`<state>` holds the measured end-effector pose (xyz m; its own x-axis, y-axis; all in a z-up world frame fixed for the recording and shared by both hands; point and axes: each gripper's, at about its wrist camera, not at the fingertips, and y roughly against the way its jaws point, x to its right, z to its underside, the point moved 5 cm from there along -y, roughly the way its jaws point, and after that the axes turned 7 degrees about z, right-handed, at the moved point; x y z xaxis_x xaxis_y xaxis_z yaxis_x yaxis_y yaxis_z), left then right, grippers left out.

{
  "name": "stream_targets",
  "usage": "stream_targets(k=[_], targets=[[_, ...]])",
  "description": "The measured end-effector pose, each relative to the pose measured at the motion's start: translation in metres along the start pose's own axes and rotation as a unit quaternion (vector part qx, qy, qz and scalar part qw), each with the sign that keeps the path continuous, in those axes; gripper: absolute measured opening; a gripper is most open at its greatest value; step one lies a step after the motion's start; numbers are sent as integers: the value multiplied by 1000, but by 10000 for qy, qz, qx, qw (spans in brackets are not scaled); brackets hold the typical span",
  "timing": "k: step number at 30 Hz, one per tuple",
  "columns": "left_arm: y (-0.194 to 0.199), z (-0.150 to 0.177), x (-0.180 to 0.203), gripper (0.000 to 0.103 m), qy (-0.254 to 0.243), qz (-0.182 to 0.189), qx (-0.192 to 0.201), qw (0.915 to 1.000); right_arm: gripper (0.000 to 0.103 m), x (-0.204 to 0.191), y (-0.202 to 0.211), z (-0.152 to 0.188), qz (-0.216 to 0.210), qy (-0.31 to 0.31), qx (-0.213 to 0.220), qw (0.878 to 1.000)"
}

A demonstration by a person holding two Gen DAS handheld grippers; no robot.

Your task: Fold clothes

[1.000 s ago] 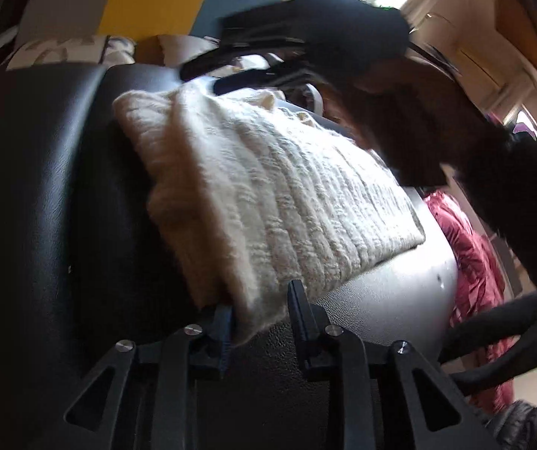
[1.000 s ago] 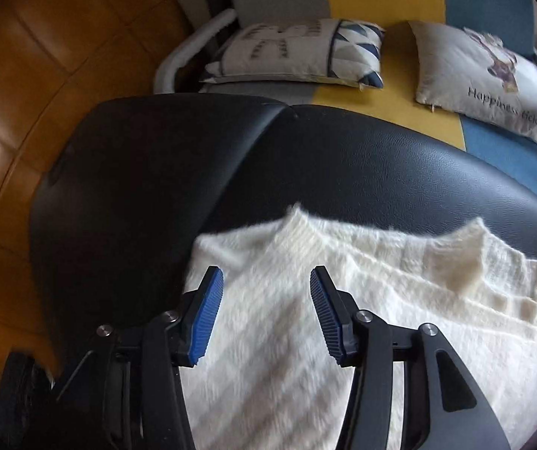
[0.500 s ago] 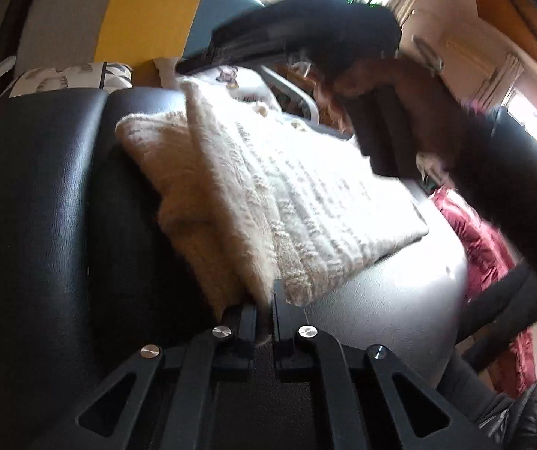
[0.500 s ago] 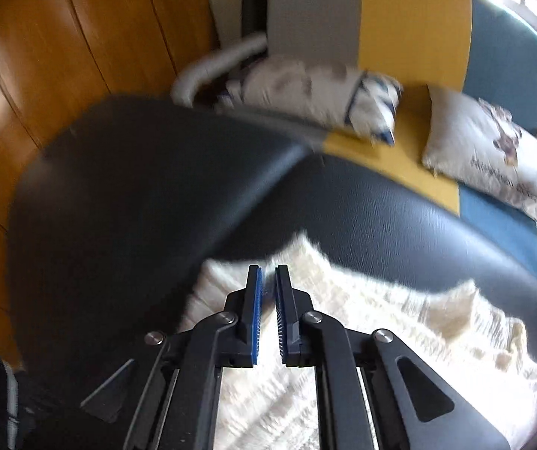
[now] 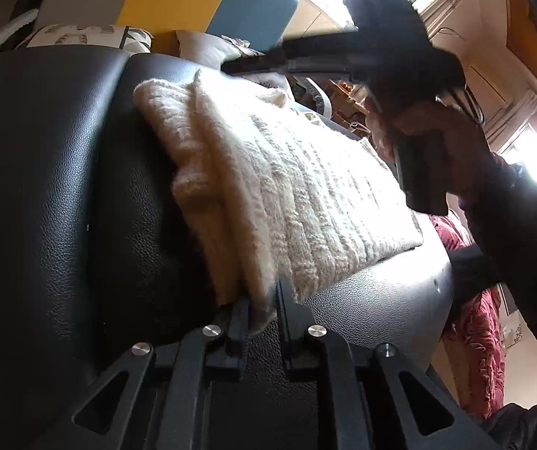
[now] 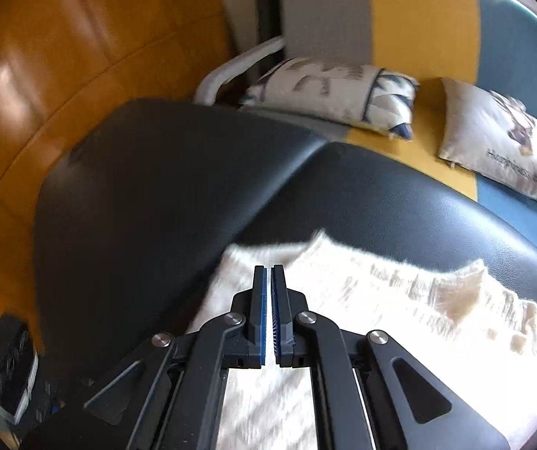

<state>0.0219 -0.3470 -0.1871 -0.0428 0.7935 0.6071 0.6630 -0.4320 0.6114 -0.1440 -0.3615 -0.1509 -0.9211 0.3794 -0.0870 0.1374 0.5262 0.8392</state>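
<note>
A folded cream knit sweater (image 5: 287, 187) lies on a black leather surface (image 5: 43, 187). My left gripper (image 5: 261, 311) is shut on the sweater's near edge, with cream fabric pinched between its jaws. In the right wrist view the sweater (image 6: 381, 318) lies below my right gripper (image 6: 269, 292), whose blue pads are closed together with nothing between them, raised above the sweater's far left corner. The right gripper also shows in the left wrist view (image 5: 362, 52), held in a hand over the sweater's far end.
Behind the black surface (image 6: 156, 187) stands a grey, yellow and blue sofa (image 6: 418, 11) with two printed cushions (image 6: 336, 90). A wooden floor (image 6: 43, 56) lies to the left. A red garment (image 5: 482, 337) hangs at the right.
My right gripper closed from wide open and lifted off the sweater. My left gripper closed on the sweater's near edge and still holds it.
</note>
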Motion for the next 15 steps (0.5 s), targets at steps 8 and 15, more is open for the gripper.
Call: stream_targets(k=[8,15], targets=[[20,1,-2,17,286,-418,-19,9987,5,12,-27,21,-57,-543,-197,9983],[59,-36,17,20,44,-396,636,9972,5,31,38,63,-297,-751,271,9964]])
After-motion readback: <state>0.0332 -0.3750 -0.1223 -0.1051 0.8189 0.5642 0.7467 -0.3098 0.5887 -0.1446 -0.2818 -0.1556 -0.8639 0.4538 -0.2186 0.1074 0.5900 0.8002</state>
